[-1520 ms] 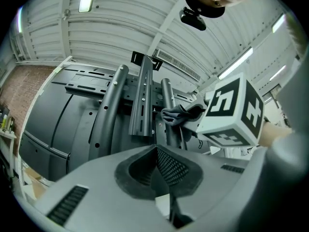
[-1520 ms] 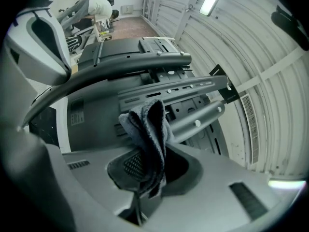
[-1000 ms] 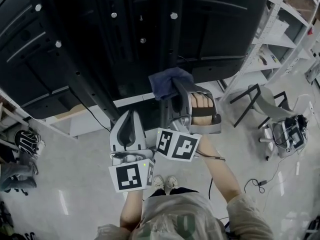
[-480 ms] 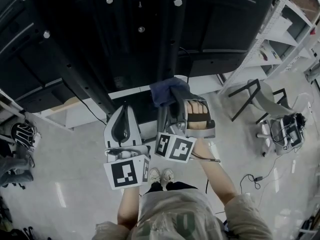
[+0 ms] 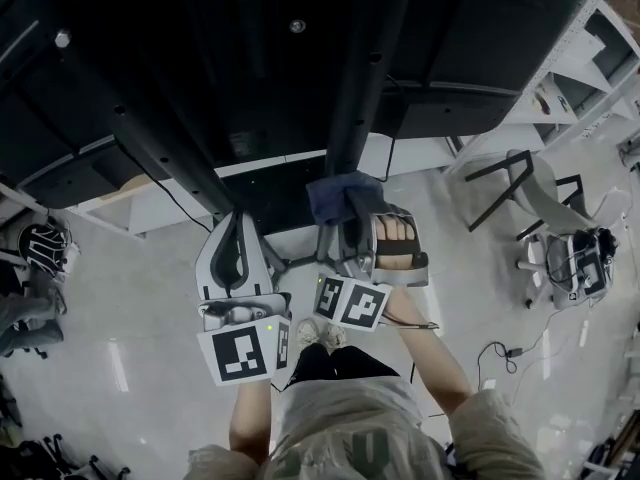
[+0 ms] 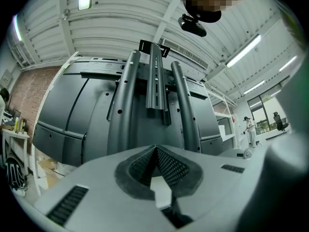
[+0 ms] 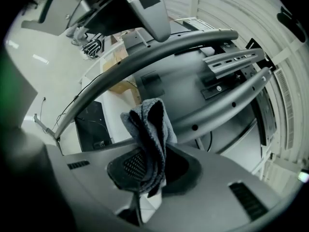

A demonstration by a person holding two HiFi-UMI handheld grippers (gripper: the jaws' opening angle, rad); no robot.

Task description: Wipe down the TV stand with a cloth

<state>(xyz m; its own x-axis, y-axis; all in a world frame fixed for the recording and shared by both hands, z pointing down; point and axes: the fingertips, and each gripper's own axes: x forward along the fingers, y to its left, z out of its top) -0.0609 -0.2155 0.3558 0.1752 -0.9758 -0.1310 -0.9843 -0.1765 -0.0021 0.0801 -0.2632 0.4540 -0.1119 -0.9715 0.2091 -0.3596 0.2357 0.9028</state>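
The black TV stand (image 5: pixel 350 78) with its curved metal tubes rises in front of me, seen from behind the screen (image 5: pixel 220 58). My right gripper (image 5: pixel 342 206) is shut on a folded blue-grey cloth (image 5: pixel 335 196), held close to the stand's upright tube near its foot. In the right gripper view the cloth (image 7: pixel 149 129) sticks up from between the jaws, just below a curved tube (image 7: pixel 159 54). My left gripper (image 5: pixel 238 230) hangs to the left, shut with nothing in it, pointing up at the stand's tubes (image 6: pixel 154 95).
A black base box (image 5: pixel 270 198) sits on the floor under the stand. White shelving (image 5: pixel 590 58) stands at the right, with a chair (image 5: pixel 530 193) and a bag (image 5: pixel 580 268) near it. A helmet (image 5: pixel 40 248) lies at the left. Cables (image 5: pixel 510 353) trail on the floor.
Both grippers have dropped lower along the stand and my view has shifted down with them. The cloth stays clamped in the right gripper.
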